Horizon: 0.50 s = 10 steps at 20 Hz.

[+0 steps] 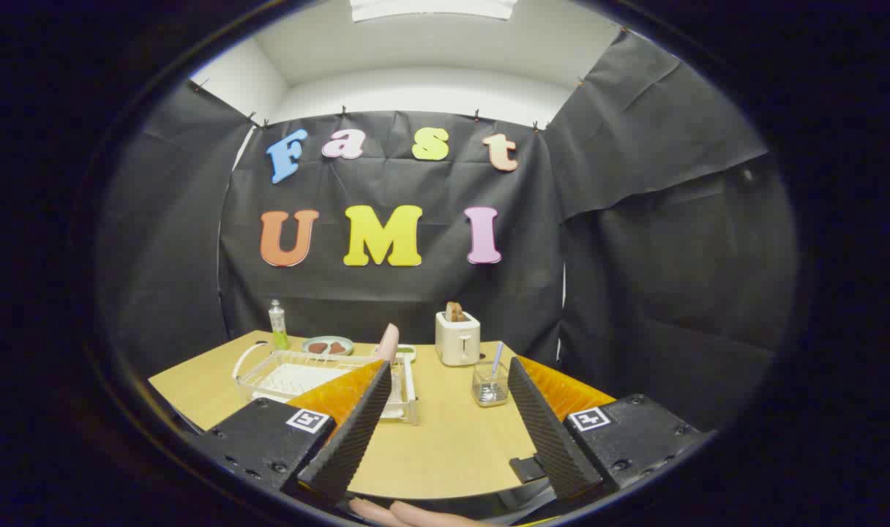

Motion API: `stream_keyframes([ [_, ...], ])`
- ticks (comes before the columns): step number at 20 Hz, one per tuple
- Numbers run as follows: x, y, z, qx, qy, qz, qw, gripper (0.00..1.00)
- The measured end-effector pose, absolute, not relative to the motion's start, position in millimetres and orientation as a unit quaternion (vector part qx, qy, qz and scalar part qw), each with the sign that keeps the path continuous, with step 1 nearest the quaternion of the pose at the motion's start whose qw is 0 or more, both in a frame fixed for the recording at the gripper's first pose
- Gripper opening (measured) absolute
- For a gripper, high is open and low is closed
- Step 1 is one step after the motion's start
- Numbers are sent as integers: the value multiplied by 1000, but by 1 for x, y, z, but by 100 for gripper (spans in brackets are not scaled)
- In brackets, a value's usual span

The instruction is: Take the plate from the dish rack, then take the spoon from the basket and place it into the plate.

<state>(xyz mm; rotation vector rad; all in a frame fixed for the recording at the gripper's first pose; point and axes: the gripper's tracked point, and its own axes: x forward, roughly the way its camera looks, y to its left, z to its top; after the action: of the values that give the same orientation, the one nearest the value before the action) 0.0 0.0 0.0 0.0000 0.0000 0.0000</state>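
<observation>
Wooden tabletop [452, 446] carries a white dish rack [298, 377] toward its left side, with a pink plate [389, 342] standing upright at the rack's right end. A clear basket [490, 384] with the spoon [495, 360] inside stands right of the rack, in front of a toaster [457, 338]. The hand-held gripper [449, 424] is above the near edge, fingers wide apart, holding nothing.

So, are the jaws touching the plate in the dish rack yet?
Apart. The gripper view shows the gripper open over bare table, with the plate standing in the dish rack beyond the fingertips, nothing between the jaws.
</observation>
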Motion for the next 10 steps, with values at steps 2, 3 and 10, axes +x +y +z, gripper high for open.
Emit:
stream_keyframes([
  [2, 1, 1, -4, -4, 3, 2, 1000, 100],
  [3, 2, 2, -6, -6, 5, 5, 1000, 100],
  [10, 4, -3, -9, -8, 7, 3, 1000, 100],
])
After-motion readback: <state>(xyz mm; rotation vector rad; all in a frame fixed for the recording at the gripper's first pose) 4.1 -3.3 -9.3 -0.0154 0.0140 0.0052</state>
